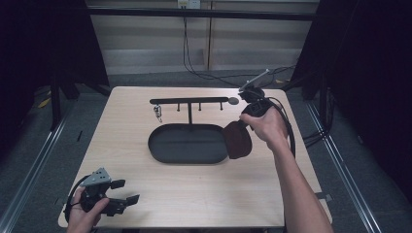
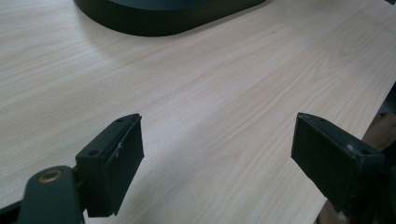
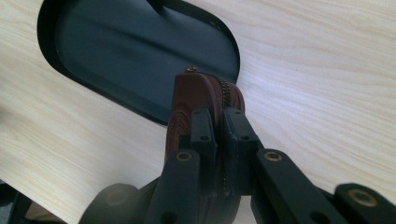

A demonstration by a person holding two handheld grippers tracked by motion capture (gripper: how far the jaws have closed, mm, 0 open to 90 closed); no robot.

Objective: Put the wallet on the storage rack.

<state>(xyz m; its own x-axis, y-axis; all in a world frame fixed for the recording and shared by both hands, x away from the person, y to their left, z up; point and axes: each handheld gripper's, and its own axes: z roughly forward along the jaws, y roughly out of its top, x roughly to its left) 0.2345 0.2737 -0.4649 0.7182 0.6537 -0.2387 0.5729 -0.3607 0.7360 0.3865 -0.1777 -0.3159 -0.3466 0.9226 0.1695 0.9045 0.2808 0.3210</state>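
A round brown zippered pouch (image 1: 237, 139) hangs over the right end of the black oval tray (image 1: 160, 145). My right gripper (image 1: 247, 122) is shut on it; in the right gripper view the jaws pinch the pouch (image 3: 196, 95) along its zipper edge above the tray (image 3: 116, 51). A black rack with hooks (image 1: 189, 101) stands behind the tray, and a small key ring (image 1: 158, 113) dangles from its left end. My left gripper (image 1: 127, 191) rests at the table's front left corner, held by a hand. Its jaws stand wide apart over bare wood (image 2: 217, 144), nothing between them.
The tray's rim (image 2: 154, 25) lies ahead of the left gripper. The table's right edge (image 2: 369, 116) is close to that gripper's right jaw. Cables trail off the table's back right. Dark curtains and floor rails flank the table.
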